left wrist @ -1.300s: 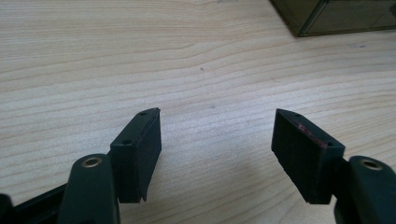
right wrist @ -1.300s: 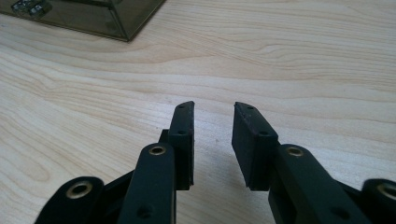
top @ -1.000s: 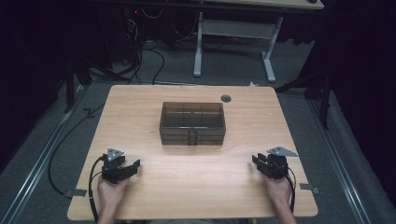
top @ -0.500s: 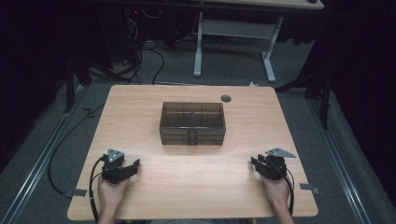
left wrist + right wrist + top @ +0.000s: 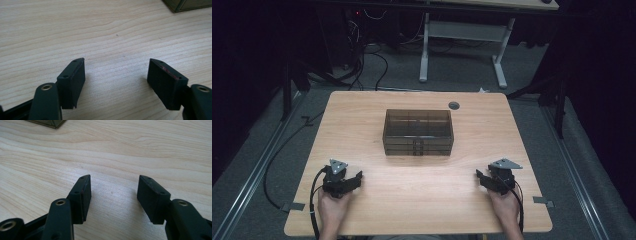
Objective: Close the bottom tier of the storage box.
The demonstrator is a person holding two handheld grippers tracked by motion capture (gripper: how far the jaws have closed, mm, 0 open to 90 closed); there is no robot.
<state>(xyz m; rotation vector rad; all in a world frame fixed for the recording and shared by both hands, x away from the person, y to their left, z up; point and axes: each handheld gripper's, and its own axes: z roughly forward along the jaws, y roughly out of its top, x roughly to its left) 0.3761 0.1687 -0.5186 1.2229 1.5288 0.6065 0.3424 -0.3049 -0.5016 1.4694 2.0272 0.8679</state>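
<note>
A dark see-through drawer box stands at the middle of the wooden table. My left gripper rests low over the table near the front left, held by a hand. Its jaws stand apart in the left gripper view, with bare wood between them, and they have just been opening a little. My right gripper sits near the front right, held by the other hand. Its jaws have just been opening wide, nothing between them. A corner of the box shows far off at upper right in the left gripper view.
A small dark round grommet sits in the table behind the box. Cables trail off the table's left side onto the floor. A white desk frame stands beyond the table. Bare wood lies between the grippers and the box.
The right gripper's jaws have spread apart. The left gripper has barely changed. Both hands stay where they were.
</note>
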